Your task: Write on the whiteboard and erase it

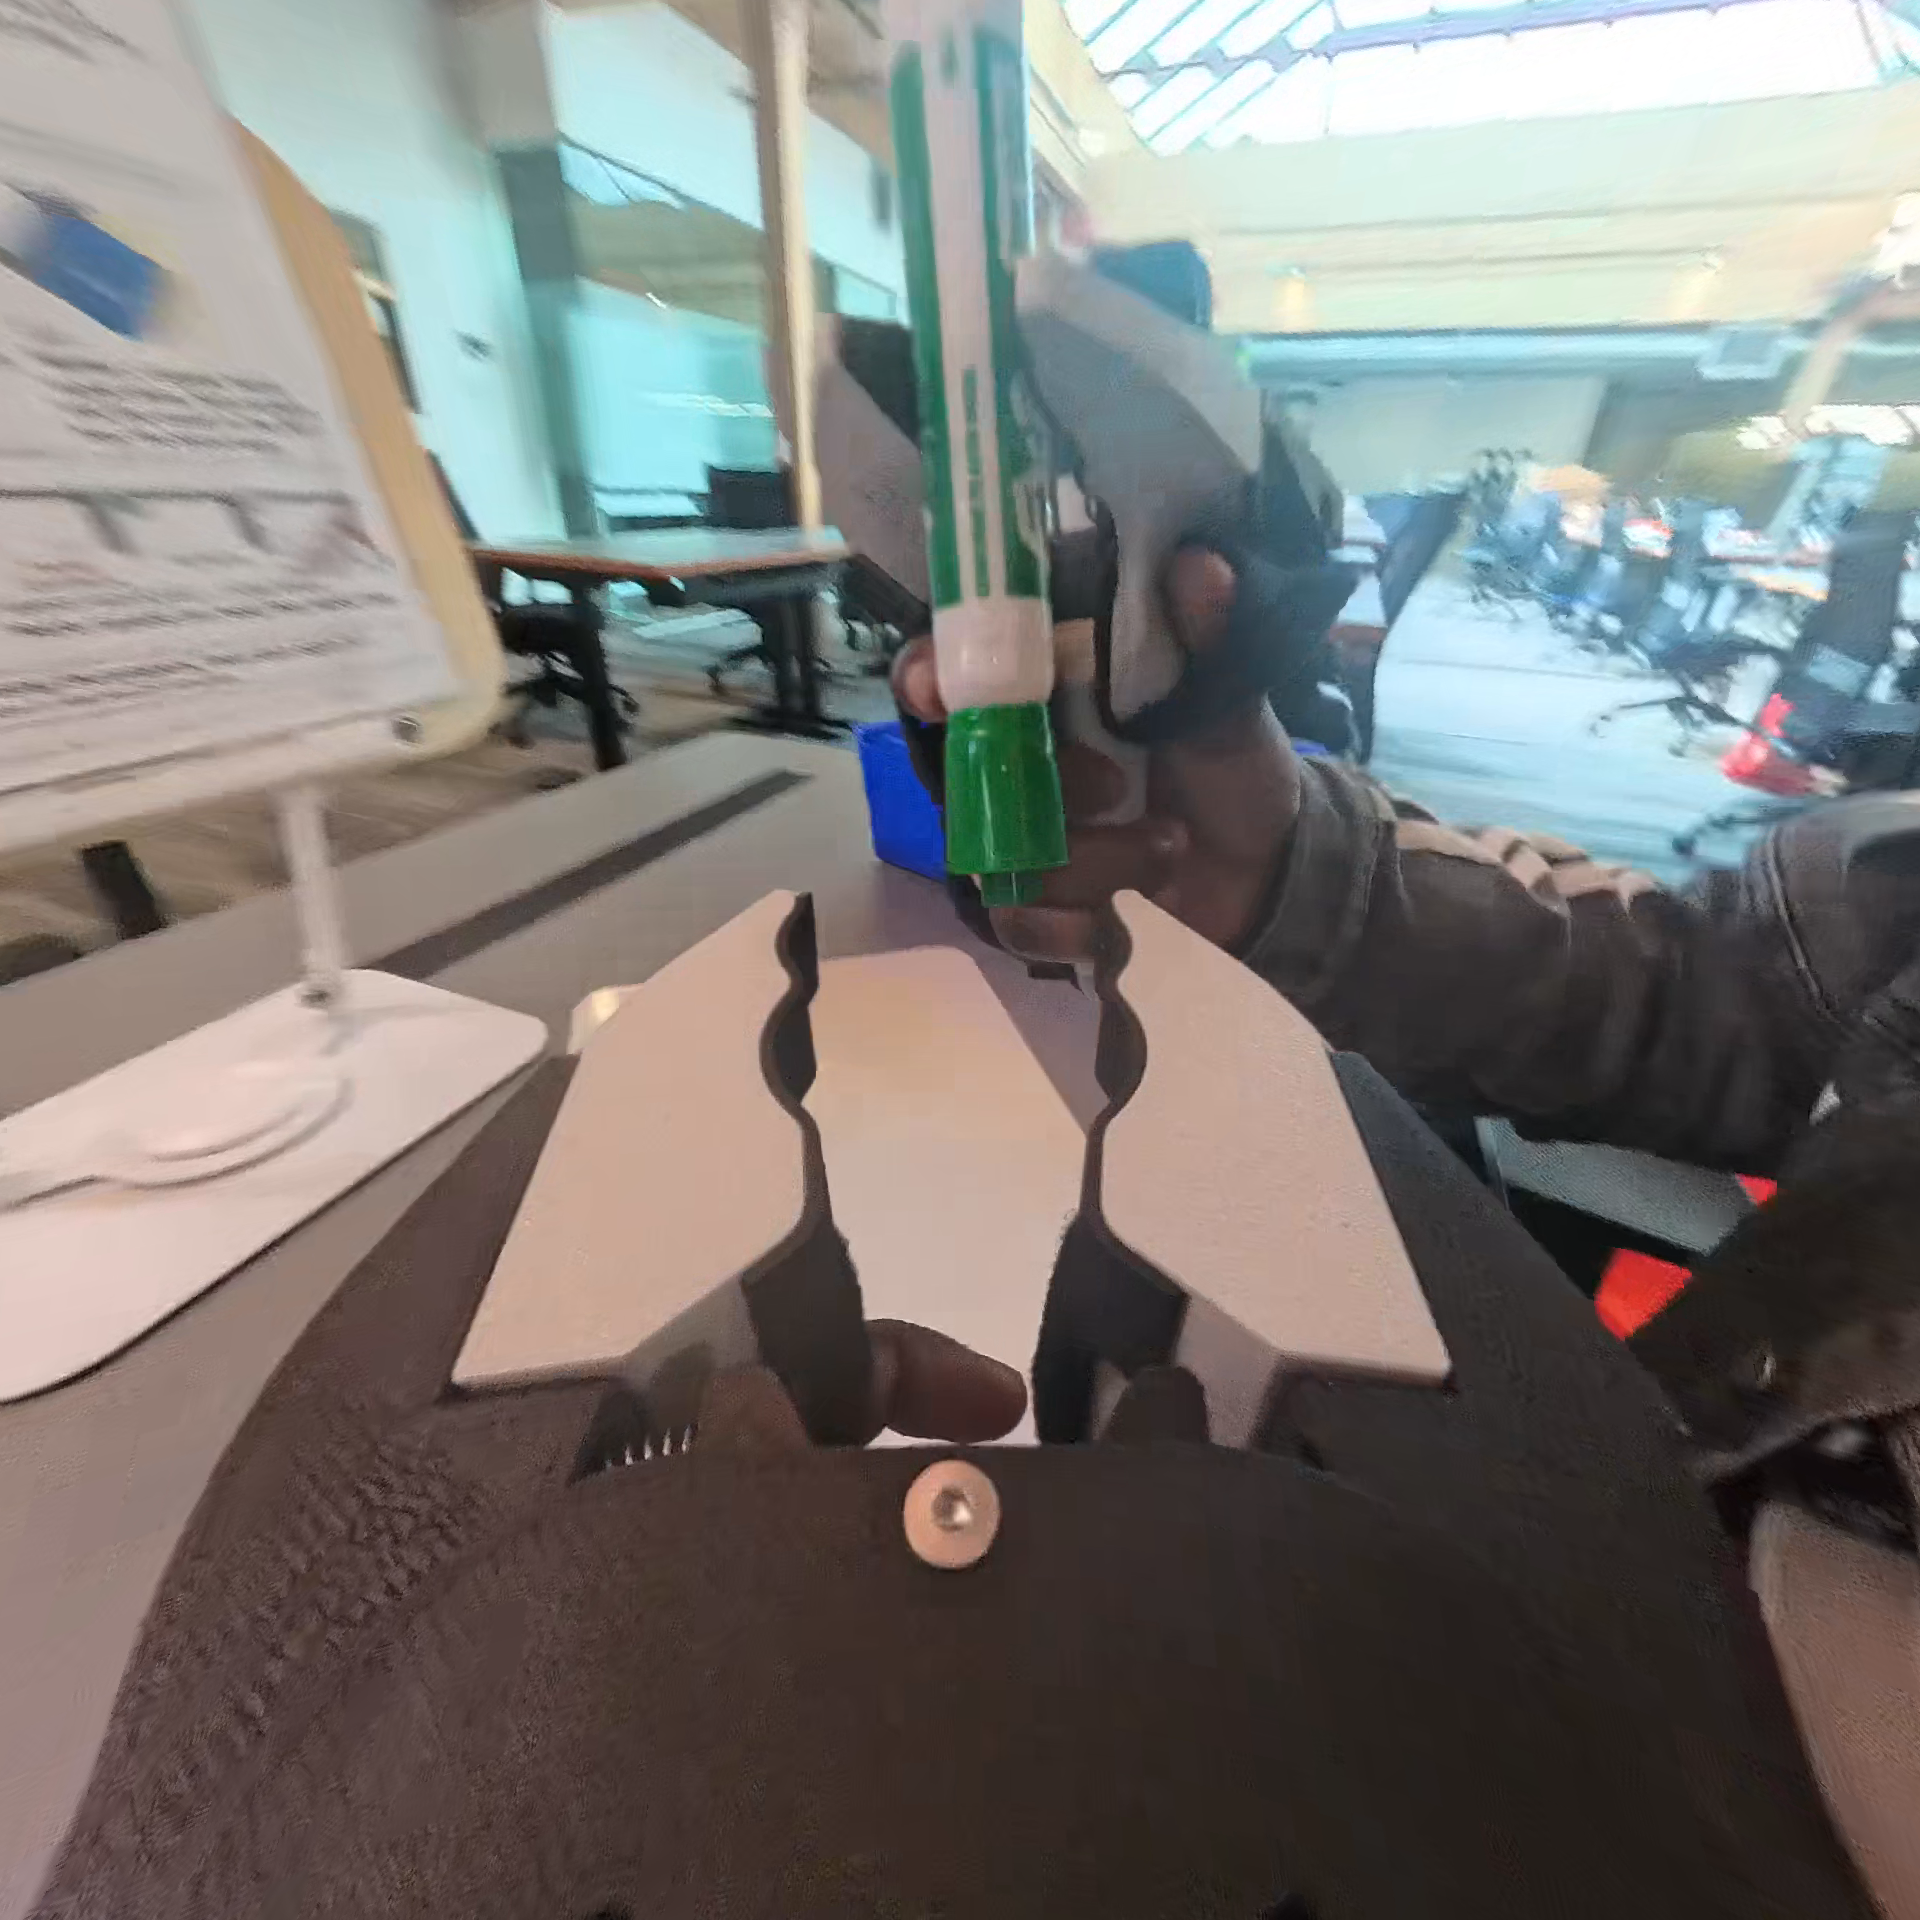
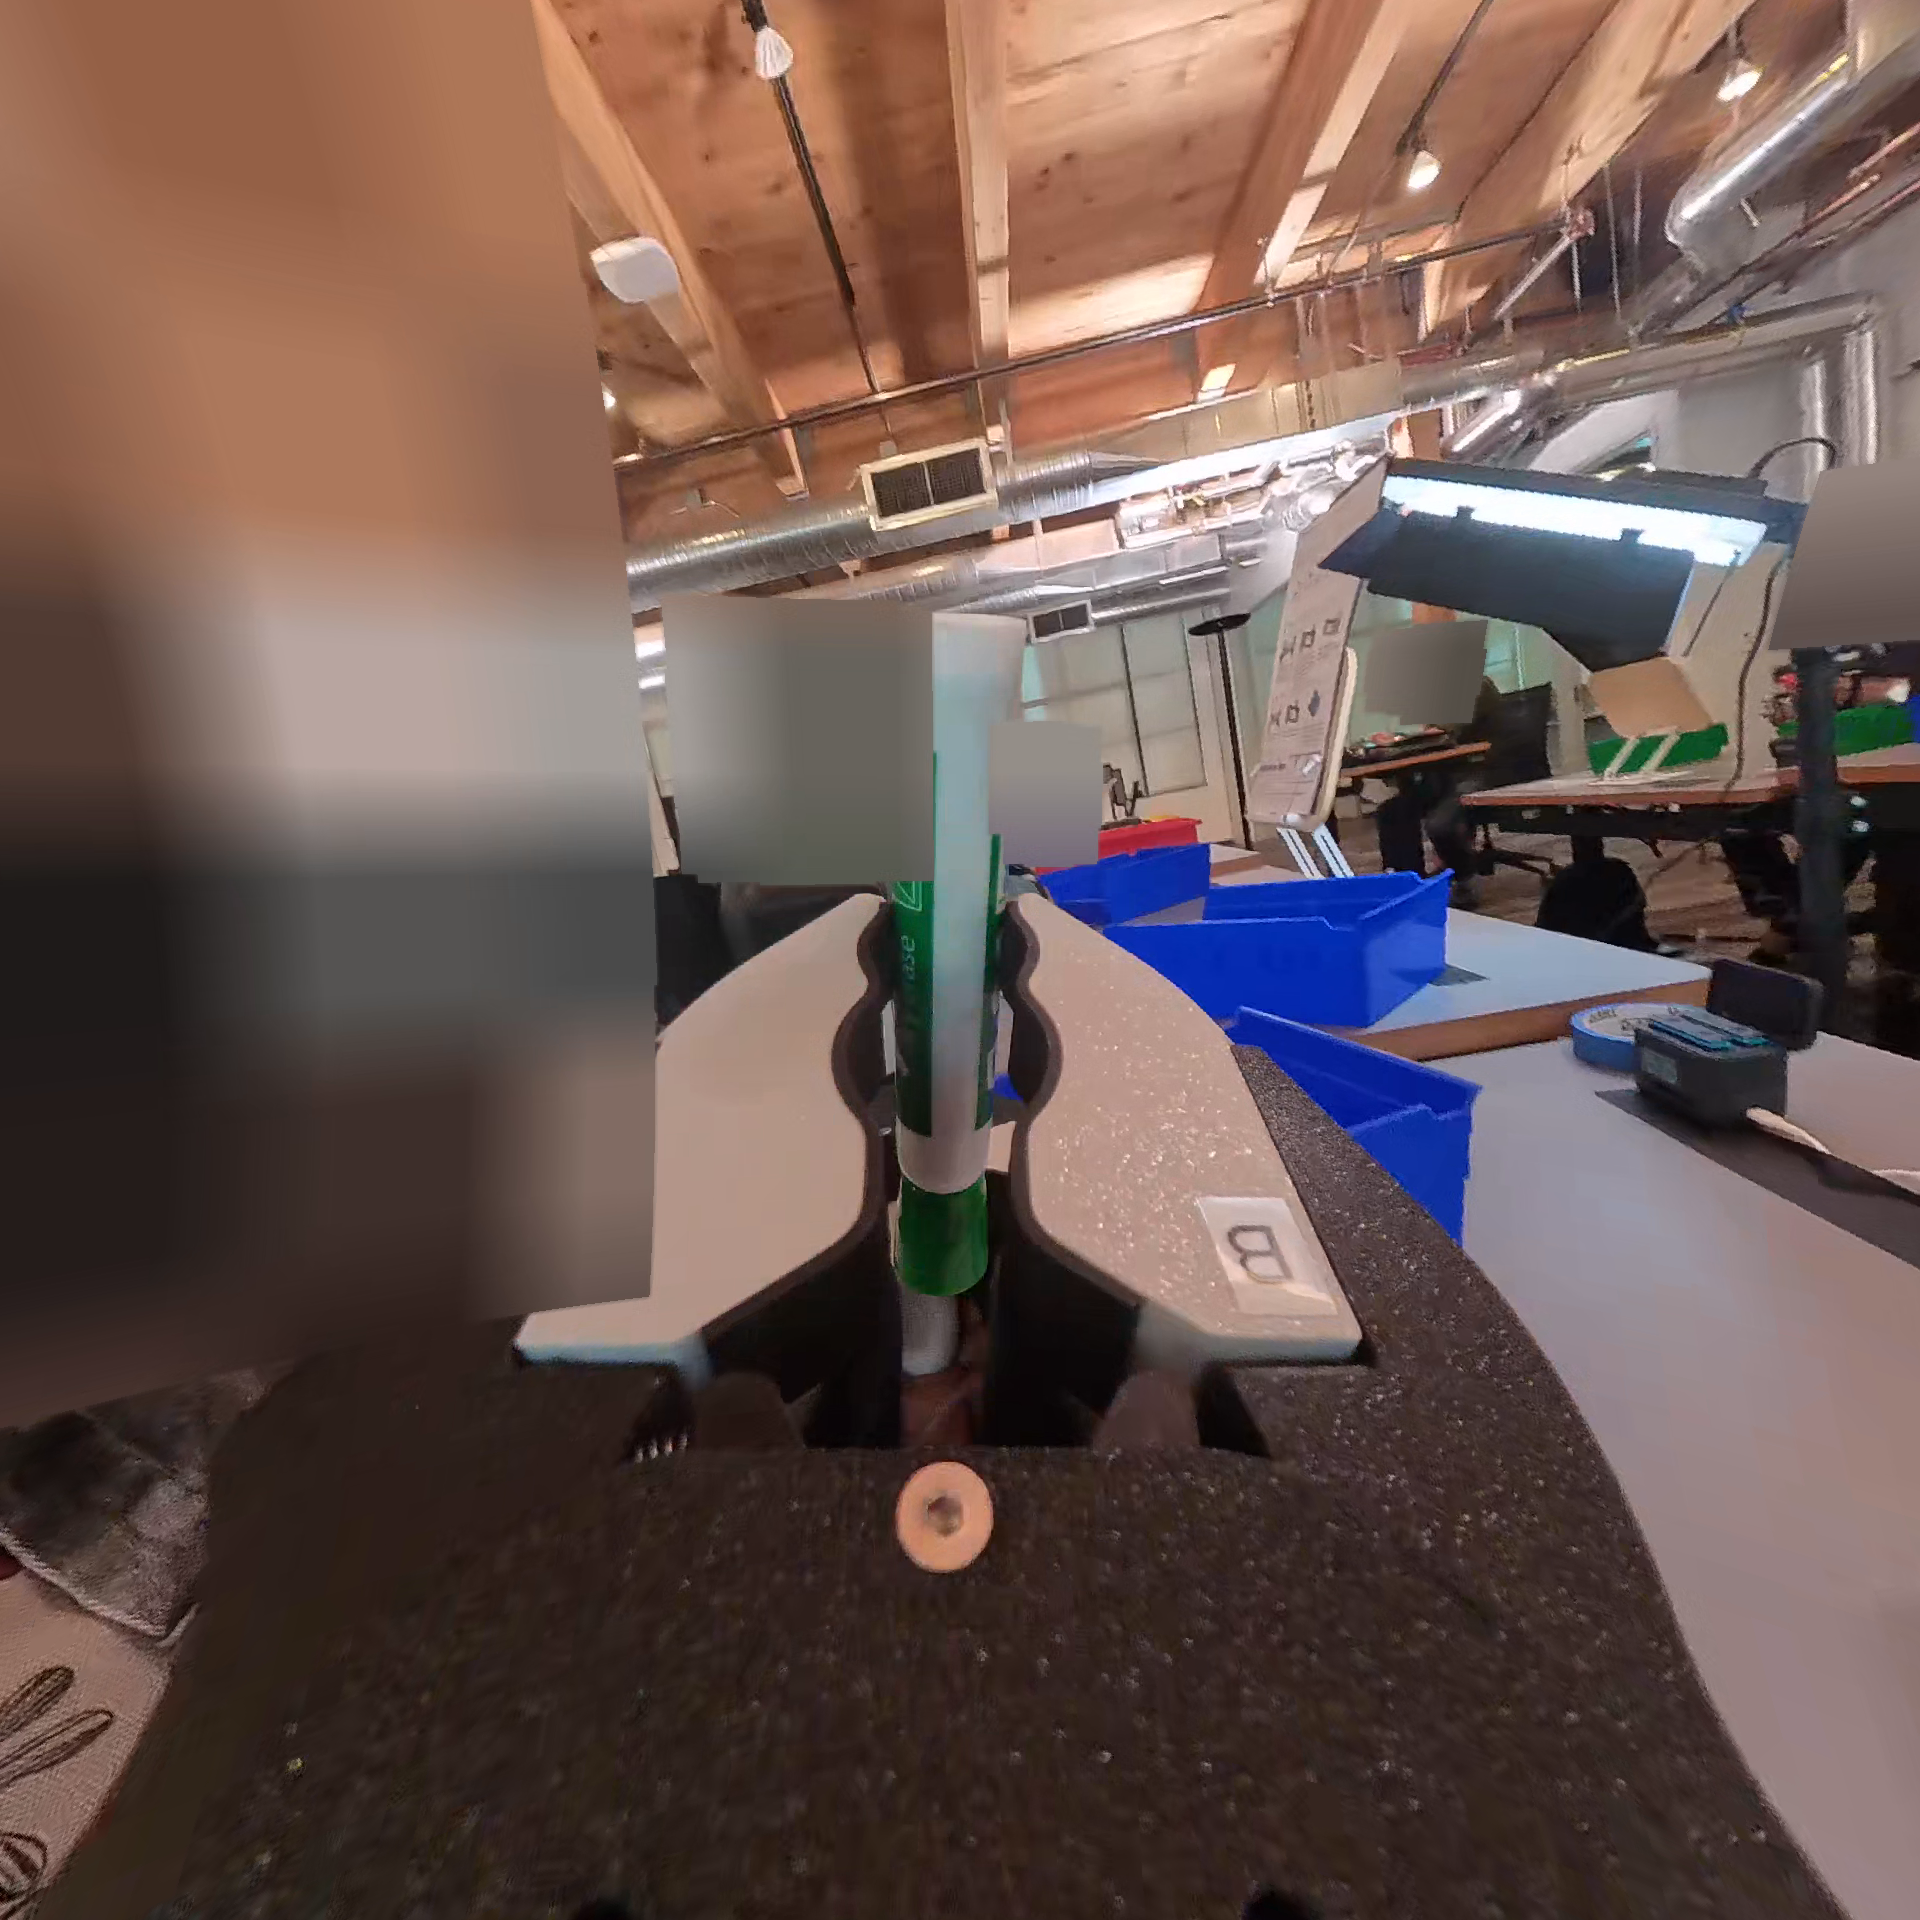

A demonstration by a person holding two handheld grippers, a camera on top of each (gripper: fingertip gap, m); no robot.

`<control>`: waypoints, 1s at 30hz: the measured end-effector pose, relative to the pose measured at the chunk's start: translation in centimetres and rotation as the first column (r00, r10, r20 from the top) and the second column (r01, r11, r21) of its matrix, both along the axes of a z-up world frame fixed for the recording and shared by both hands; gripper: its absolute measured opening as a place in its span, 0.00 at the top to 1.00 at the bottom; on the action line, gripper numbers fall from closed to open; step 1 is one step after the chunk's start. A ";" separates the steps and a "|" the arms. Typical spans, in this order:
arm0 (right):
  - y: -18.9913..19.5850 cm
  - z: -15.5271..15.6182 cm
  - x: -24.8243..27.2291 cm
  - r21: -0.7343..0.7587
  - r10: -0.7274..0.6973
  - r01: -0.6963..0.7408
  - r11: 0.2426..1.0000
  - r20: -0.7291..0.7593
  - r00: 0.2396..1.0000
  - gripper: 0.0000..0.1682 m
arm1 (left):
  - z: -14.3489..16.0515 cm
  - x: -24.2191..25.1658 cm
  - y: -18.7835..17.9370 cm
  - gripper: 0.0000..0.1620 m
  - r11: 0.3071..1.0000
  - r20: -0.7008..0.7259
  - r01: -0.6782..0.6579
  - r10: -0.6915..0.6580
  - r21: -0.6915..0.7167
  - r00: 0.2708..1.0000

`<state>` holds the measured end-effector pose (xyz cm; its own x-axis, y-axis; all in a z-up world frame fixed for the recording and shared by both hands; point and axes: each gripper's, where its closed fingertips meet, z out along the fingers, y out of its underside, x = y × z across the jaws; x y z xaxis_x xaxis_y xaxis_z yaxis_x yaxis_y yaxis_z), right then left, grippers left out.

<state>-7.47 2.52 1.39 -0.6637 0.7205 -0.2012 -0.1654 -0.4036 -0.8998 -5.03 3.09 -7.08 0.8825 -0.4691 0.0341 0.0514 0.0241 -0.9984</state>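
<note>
A green-and-white marker (image 1: 982, 468) stands upright with its green cap (image 1: 1003, 790) pointing down. My right gripper (image 2: 940, 920) is shut on the marker barrel (image 2: 951, 935), and its grey fingers (image 1: 1143, 416) show in the left wrist view with a person's hand around it. My left gripper (image 1: 961, 925) is open and empty, its fingertips just below and to either side of the cap's end without touching it. A pale rounded-corner board (image 1: 914, 1060), possibly the whiteboard, lies flat on the grey table under the left gripper.
A printed sign (image 1: 156, 468) on a stand with a white base (image 1: 208, 1143) is at the left. A blue bin (image 1: 899, 800) sits behind the marker. Blue bins (image 2: 1299, 956), a tape roll (image 2: 1610, 1034) and a black device (image 2: 1714, 1060) are on the tables to the right. Spacing between my two grippers at the tips: around 8 centimeters.
</note>
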 end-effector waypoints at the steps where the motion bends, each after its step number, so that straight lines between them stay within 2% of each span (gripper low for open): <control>1: 0.0 -0.5 0.1 0.015 -0.018 0.018 1.000 0.010 1.000 0.89 | -0.4 0.6 0.6 0.68 1.000 -0.031 0.023 -0.024 -0.019 0.999; 3: 0.1 -1.4 0.3 0.072 -0.065 0.064 0.995 0.012 0.998 0.89 | -0.6 1.6 1.2 0.72 0.998 -0.096 0.058 -0.059 -0.014 0.994; 5: 0.1 -2.0 0.7 0.109 -0.090 0.090 0.990 -0.002 0.996 0.89 | -0.9 2.0 1.7 0.89 0.997 -0.160 0.072 -0.073 -0.012 0.984; 6: 0.3 -2.1 0.9 0.113 -0.103 0.103 0.988 -0.008 0.995 0.88 | -1.0 2.1 1.9 0.90 0.997 -0.191 0.078 -0.079 -0.013 0.979; 9: 1.0 -2.8 1.6 0.152 -0.137 0.137 0.979 -0.011 0.991 0.89 | -1.6 1.8 2.0 0.91 0.993 -0.223 0.099 -0.111 -0.062 0.969; 12: 1.6 -4.6 1.9 0.224 -0.144 0.129 0.966 0.052 0.988 0.89 | -2.9 1.0 2.1 0.91 0.989 -0.339 0.074 -0.115 -0.131 0.934; 14: 1.6 -5.7 2.3 0.295 -0.124 0.096 0.951 0.080 0.989 0.88 | -4.1 1.0 1.9 0.91 0.975 -0.400 0.090 -0.166 -0.202 0.901; 16: 2.1 -5.9 2.2 0.340 -0.164 0.132 0.931 0.067 0.984 0.73 | -5.3 1.3 1.4 0.91 0.945 -0.432 0.122 -0.250 -0.303 0.866; 17: 2.0 -6.0 2.4 0.367 -0.161 0.130 0.921 0.053 0.986 0.79 | -5.9 1.4 1.4 0.91 0.934 -0.462 0.118 -0.273 -0.336 0.844; 18: 1.8 -6.1 2.7 0.403 -0.143 0.116 0.908 0.038 0.989 0.88 | -5.9 1.2 1.7 0.91 0.939 -0.490 0.091 -0.253 -0.330 0.834; 20: 1.8 -6.3 2.9 0.445 -0.146 0.119 0.888 0.027 0.989 0.88 | -5.5 1.0 1.8 0.91 0.945 -0.497 0.099 -0.252 -0.313 0.831; 23: 2.0 -5.8 3.2 0.418 -0.152 0.141 0.897 -0.007 0.988 0.88 | -4.7 1.2 2.1 0.91 0.958 -0.466 0.123 -0.236 -0.260 0.853; 25: 2.0 -5.6 3.1 0.409 -0.176 0.175 0.896 -0.035 0.984 0.88 | -4.7 1.0 2.7 0.90 0.969 -0.461 0.091 -0.190 -0.230 0.867; 28: 1.6 -5.2 3.1 0.378 -0.178 0.189 0.906 -0.063 0.982 0.88 | -5.4 1.4 2.9 0.81 0.968 -0.463 0.095 -0.195 -0.232 0.864; 30: 1.7 -5.4 3.1 0.360 -0.179 0.183 0.915 -0.044 0.983 0.88 | -5.7 1.1 3.2 0.86 0.977 -0.496 0.061 -0.157 -0.204 0.854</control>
